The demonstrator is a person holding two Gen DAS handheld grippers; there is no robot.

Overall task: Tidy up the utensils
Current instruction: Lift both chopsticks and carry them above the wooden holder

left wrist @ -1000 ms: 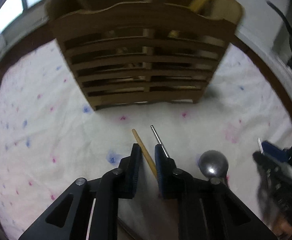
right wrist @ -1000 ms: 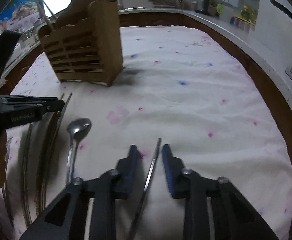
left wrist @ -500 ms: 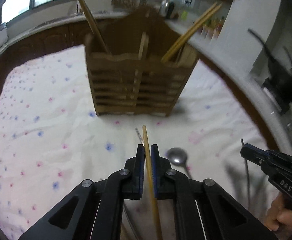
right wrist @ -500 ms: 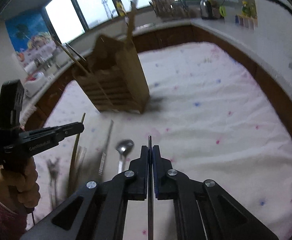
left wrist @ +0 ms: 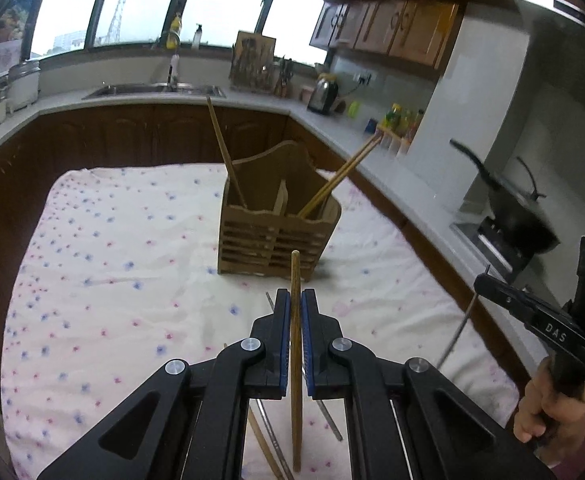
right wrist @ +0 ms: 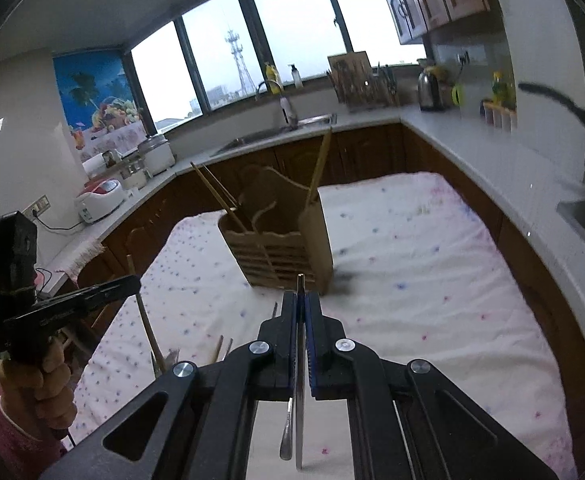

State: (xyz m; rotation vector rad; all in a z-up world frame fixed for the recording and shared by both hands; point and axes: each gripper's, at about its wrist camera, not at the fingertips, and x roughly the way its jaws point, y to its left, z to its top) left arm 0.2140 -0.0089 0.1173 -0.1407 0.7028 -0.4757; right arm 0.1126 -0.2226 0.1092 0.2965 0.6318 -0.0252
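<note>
My left gripper (left wrist: pixel 295 300) is shut on a wooden chopstick (left wrist: pixel 295 380), held in the air above the flowered cloth (left wrist: pixel 92 280). My right gripper (right wrist: pixel 301 300) is shut on a thin metal chopstick (right wrist: pixel 300 400), also lifted. A slatted wooden utensil holder (left wrist: pixel 278 236) stands ahead of both grippers, upright, with wooden chopsticks (left wrist: pixel 224 152) leaning in its compartments. In the right wrist view the holder (right wrist: pixel 288 248) is just past the fingertips. Each wrist view shows the other gripper: the right gripper (left wrist: pixel 488 284) at the right edge, the left gripper (right wrist: pixel 132 282) at the left.
More utensils lie on the cloth below the grippers: a metal chopstick (left wrist: pixel 270 304), wooden sticks (right wrist: pixel 220 348) and a metal handle (right wrist: pixel 286 432). Kitchen counters with a sink (left wrist: pixel 152 90), a kettle (left wrist: pixel 324 94) and a black pan (left wrist: pixel 512 216) ring the table.
Both grippers shut on their chopsticks and rose off the cloth with them. The holder now sits farther off and lower in both views.
</note>
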